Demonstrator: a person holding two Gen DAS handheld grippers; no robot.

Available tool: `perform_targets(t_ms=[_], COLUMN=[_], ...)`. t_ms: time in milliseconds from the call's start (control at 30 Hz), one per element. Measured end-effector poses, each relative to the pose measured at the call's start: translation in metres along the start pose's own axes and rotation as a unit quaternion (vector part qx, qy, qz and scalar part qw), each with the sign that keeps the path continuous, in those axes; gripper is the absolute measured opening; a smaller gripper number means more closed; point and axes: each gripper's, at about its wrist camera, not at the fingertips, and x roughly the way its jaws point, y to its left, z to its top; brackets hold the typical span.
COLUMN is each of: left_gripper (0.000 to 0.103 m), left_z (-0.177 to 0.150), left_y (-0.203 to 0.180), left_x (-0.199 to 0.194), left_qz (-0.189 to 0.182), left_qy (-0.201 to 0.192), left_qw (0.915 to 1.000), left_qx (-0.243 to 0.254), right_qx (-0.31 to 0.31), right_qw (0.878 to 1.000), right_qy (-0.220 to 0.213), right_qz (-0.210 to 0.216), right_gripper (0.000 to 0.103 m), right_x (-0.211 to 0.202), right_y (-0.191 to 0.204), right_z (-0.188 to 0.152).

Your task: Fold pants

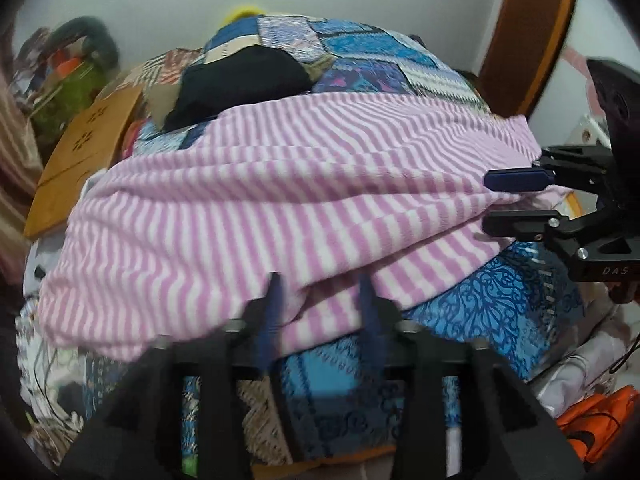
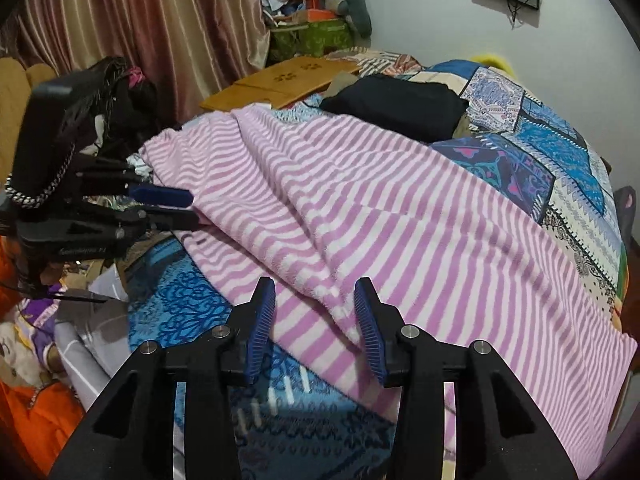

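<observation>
The pink-and-white striped pants (image 1: 256,204) lie spread across the bed; they also show in the right wrist view (image 2: 400,216). My left gripper (image 1: 320,284) is open, its blue fingers straddling the near edge of the fabric. It also shows in the right wrist view (image 2: 192,208) at the pants' left edge. My right gripper (image 2: 316,292) is open around a folded ridge at the near edge of the pants. It shows in the left wrist view (image 1: 486,204) at the right edge, jaws apart with fabric between them.
A patchwork blue bedspread (image 2: 560,152) covers the bed. A folded black garment (image 2: 400,104) and a wooden board (image 2: 280,80) lie at the far side. A curtain (image 2: 140,20), a cluttered pile (image 2: 316,12) and orange cloth (image 1: 596,416) surround the bed.
</observation>
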Motion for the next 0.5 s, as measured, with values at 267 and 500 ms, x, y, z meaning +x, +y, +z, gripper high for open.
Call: perform_targets(t_ms=[267,500], left_gripper=[0.024,0.002], left_z=[0.017,0.021], left_y=[-0.002,-0.005], left_x=[0.032,0.015], left_qz=[0.005,0.0], left_qy=[0.01,-0.023], left_qw=[0.9999,0.9995], left_qx=[0.012,0.022], right_qx=[0.0,0.021], right_qw=[1.0,0.999], right_qy=[-0.002,-0.017], right_qz=[-0.001,0.033], right_gripper=[0.014,0.007], right_x=[0.015,0.012], right_y=[-0.007,-0.012], right_z=[0.003,0.005])
